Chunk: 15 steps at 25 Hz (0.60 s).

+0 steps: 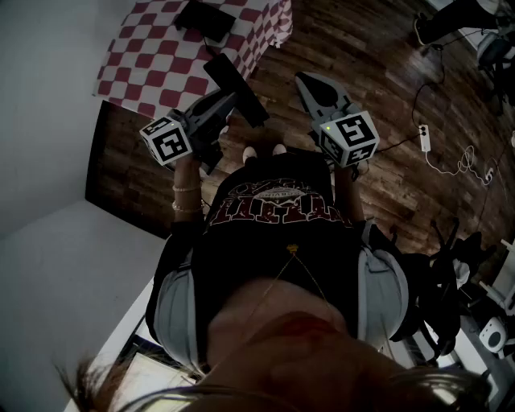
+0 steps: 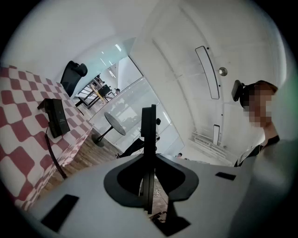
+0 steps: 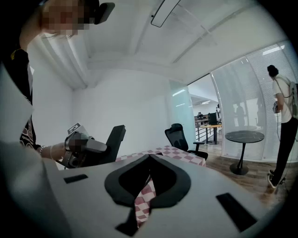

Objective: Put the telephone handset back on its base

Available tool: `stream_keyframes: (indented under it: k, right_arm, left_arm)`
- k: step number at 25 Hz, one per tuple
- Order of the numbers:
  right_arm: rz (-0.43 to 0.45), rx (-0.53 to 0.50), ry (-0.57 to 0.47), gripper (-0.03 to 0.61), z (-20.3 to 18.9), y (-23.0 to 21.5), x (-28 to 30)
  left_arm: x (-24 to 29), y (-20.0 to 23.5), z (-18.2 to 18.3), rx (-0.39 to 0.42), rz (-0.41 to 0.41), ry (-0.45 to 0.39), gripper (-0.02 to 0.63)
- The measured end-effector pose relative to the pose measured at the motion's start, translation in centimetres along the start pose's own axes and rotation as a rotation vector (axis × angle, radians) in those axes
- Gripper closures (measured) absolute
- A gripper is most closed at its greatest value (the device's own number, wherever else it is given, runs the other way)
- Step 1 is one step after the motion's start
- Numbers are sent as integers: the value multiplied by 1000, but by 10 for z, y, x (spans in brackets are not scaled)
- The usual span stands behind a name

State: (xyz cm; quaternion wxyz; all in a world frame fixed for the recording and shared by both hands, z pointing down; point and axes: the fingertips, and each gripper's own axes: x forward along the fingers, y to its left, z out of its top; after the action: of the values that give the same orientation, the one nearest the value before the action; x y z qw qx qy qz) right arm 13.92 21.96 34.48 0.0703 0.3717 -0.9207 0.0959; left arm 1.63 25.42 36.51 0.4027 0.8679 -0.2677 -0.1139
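The black telephone handset (image 1: 235, 87) is clamped in my left gripper (image 1: 225, 103) and held in the air off the table's near corner. In the left gripper view the handset (image 2: 148, 125) stands edge-on between the pads of that gripper (image 2: 148, 160). The black telephone base (image 1: 205, 18) lies on the red-and-white checked table (image 1: 145, 56), its cord trailing down; it also shows as the base (image 2: 57, 117) at the left. My right gripper (image 1: 306, 82) hangs beside the left one, shut and empty. From the right gripper (image 3: 150, 157) I see the handset (image 3: 114, 139).
Wooden floor (image 1: 386, 72) lies beyond the table, with a white power strip (image 1: 424, 133) and cables on it. A black office chair (image 3: 182, 137), a round black table (image 3: 244, 137) and a standing person (image 3: 284, 121) are to the right. White wall (image 1: 40, 96) at the left.
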Motion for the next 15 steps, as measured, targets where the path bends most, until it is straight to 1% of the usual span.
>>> stream_keyframes:
  k: [9,15]
  right_arm:
    - [9,1,-14,558,-3,-12,-9]
    - [26,-18,11,558,-10,-14,-15]
  left_arm:
    - [17,-4,-3,21,5,9,538]
    - [24,-5,-10,12,17,7,538]
